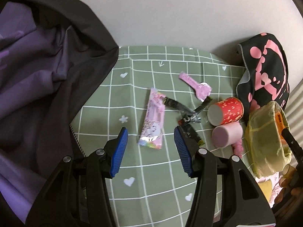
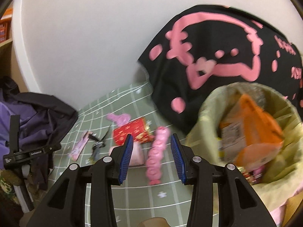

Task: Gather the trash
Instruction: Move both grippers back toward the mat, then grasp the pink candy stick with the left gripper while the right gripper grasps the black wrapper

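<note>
The left tool [image 1: 151, 147], its blue-padded jaws spread wide and holding nothing, hovers over a long pink snack wrapper [image 1: 153, 120] lying between them on the green checked tablecloth [image 1: 151, 179] of the desk. Just beyond the wrapper lie crumpled black-and-silver foil scraps [image 1: 186, 113] and a pink glittery spoon-shaped packet [image 1: 197, 86]. To the right, a red paper cup with gold print [image 1: 226, 110] and a pale pink cup [image 1: 226, 136] lie on their sides, touching. A bin lined with a yellow-green plastic bag [image 1: 265, 141] stands at the desk's right edge, beneath a black cloth with pink print [image 1: 265, 70]. A dark purple-lined jacket [image 1: 43, 75] is heaped on the left.

The right tool [image 2: 151, 158], also spread and empty, is poised above a pink segmented candy strip [image 2: 157, 155] beside the cups. The lined bin [image 2: 206, 117], close on its right, already holds an orange carton [image 2: 255, 130] and small wrappers.
</note>
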`<state>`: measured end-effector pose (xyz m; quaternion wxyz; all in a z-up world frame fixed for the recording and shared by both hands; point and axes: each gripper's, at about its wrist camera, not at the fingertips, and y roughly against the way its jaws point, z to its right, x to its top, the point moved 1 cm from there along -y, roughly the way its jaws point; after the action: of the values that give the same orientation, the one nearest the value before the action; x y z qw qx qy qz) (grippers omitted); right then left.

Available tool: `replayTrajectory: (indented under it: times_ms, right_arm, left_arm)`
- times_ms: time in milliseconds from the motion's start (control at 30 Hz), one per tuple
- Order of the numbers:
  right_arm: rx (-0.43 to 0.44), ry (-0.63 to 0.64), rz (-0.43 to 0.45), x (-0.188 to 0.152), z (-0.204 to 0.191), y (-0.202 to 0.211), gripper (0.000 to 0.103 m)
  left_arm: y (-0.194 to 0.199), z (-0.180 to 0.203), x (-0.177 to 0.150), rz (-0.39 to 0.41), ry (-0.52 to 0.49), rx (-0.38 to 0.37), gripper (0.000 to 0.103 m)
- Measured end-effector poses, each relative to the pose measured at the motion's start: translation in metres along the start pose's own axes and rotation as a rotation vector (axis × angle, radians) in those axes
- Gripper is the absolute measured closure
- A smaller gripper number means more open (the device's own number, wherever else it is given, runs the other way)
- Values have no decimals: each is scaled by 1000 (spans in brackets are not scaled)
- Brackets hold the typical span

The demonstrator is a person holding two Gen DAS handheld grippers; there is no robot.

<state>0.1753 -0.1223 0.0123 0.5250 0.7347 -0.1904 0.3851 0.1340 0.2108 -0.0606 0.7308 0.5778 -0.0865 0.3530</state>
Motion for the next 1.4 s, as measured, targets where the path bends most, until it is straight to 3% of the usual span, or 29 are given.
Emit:
replayTrajectory:
  times_ms: [500,667,867,1033,1267,1400]
  right_arm:
    - [154,97,-192,-50,-92,-80,64]
    - [183,143,-206,-52,-118,-101,64]
    - [160,235,-210,-38,-144,-137,64]
    - [151,227,-219,-24,-150,-167,64]
    - [124,284,-286,-22,-160,-191,64]
    - [131,243,-290,-21,-150,-187,88]
  left_arm:
    - [-15,-31,15,-24,-50,17,55]
    - [-20,-41,26,-17,-46,18,55]
    - [-34,-51,35,-30,-13,16,55]
    - [-41,-60,36,-38,11,26,55]
    - [-40,-65,41,-28,19,34,55]
    - [-40,-62,44,-26,14,29,55]
